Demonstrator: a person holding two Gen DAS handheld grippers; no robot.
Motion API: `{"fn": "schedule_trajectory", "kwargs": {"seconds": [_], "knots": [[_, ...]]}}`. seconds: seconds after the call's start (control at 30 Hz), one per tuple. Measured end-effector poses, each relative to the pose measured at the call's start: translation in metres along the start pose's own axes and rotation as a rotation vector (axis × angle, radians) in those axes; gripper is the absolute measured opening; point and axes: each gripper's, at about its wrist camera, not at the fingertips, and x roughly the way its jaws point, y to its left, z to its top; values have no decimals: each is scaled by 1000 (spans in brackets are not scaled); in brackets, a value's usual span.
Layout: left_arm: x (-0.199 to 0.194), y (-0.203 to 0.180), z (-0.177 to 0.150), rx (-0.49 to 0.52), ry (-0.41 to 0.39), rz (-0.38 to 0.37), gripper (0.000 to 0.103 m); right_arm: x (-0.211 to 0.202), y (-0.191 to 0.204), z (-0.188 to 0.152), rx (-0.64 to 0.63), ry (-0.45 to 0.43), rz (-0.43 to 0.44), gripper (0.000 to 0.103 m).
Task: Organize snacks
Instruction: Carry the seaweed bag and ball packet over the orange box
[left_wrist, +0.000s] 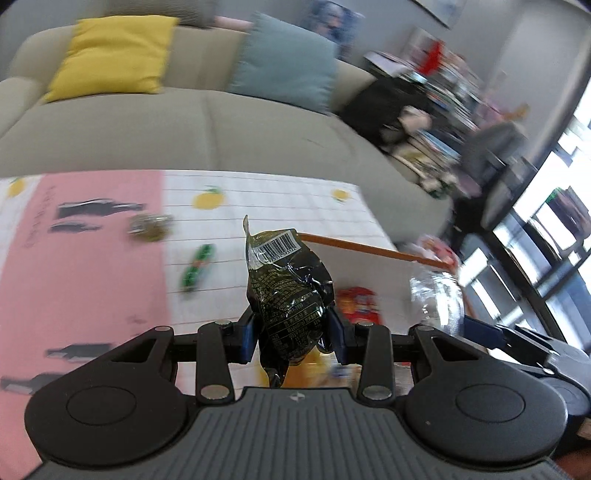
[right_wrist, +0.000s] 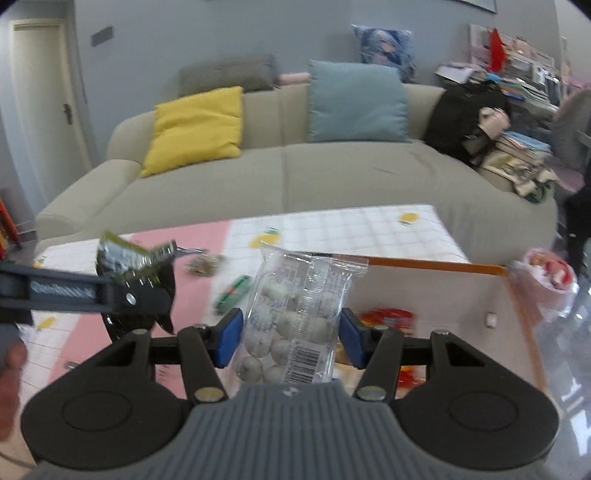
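My left gripper (left_wrist: 291, 338) is shut on a dark green snack packet (left_wrist: 288, 291) with a barcode, held above the table beside the white box. It also shows in the right wrist view (right_wrist: 136, 280) at the left. My right gripper (right_wrist: 290, 338) is shut on a clear bag of round white candies (right_wrist: 295, 317), held over the white storage box with an orange rim (right_wrist: 424, 266). A red snack pack (right_wrist: 388, 317) lies inside the box. A green wrapped snack (left_wrist: 195, 266) and a small brown packet (left_wrist: 149, 225) lie on the pink and white tablecloth (left_wrist: 92, 280).
A grey sofa (right_wrist: 295, 173) with yellow and blue cushions stands behind the table. A black bag and stacked books sit at the sofa's right end (right_wrist: 498, 129). A pink plastic bag (right_wrist: 546, 284) hangs right of the box. A window is at the far right.
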Motion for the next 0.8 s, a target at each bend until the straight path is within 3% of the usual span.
{"fn": "schedule_trajectory", "kwargs": {"seconds": [0.17, 0.4, 0.8], "knots": [[35, -52, 16, 111, 79, -91, 44, 3, -51, 5, -35, 73, -27, 55], [97, -96, 19, 243, 229, -157, 44, 31, -118, 13, -64, 197, 22, 55], [190, -102, 23, 285, 387, -131, 44, 113, -129, 23, -231, 388, 24, 55]]}}
